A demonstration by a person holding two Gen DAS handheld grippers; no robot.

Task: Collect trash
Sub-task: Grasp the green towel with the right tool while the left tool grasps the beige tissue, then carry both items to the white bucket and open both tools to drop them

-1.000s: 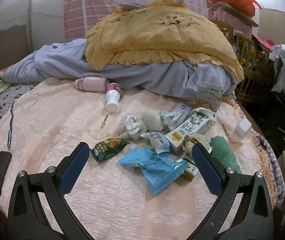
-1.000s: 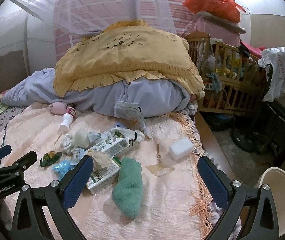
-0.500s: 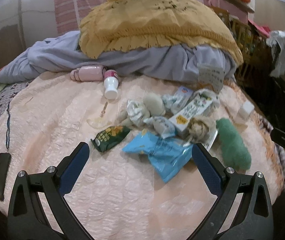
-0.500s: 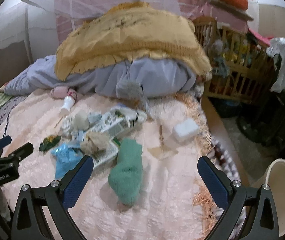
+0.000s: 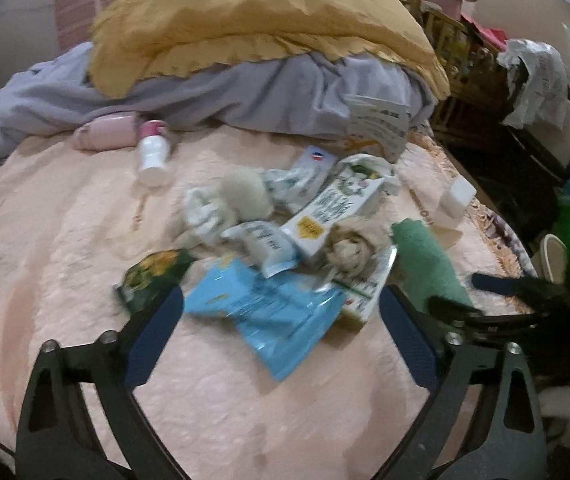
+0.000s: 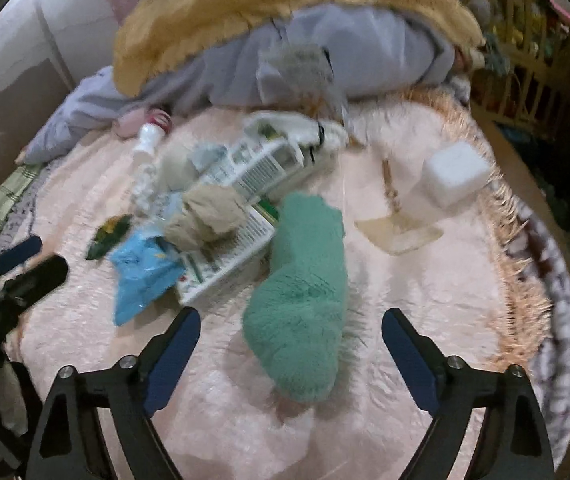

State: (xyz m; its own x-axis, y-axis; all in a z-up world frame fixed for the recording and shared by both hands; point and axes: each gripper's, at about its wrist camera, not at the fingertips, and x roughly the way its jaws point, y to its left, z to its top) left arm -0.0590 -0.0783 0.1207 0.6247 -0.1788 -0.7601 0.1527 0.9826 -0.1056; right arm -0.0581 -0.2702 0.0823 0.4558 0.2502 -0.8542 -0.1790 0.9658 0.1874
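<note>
A pink quilted bed cover [image 5: 65, 240] fills both views, with a yellow frilled cushion [image 5: 253, 20] on a grey blanket [image 5: 245, 96] at twelve o'clock. The trash sits in one heap near the middle of the bed. Largest in it is a fuzzy green sock [image 6: 305, 292], lying straight ahead of the right gripper [image 6: 291, 344], whose jaws are closing but still stand apart — the sock's near end lies between them, untouched by the pads. At ten o'clock from the sock lie flattened milk cartons [image 6: 261, 168]; their print is too blurred to read. A blue snack wrapper [image 5: 269, 312] lies just ahead of the left gripper [image 5: 281, 328], whose jaws are wide and just starting to close, holding nothing. Beside it at nine o'clock sits a small green packet [image 5: 153, 276]. A white bottle [image 5: 153, 156] lies at eleven o'clock — its label unreadable.
</note>
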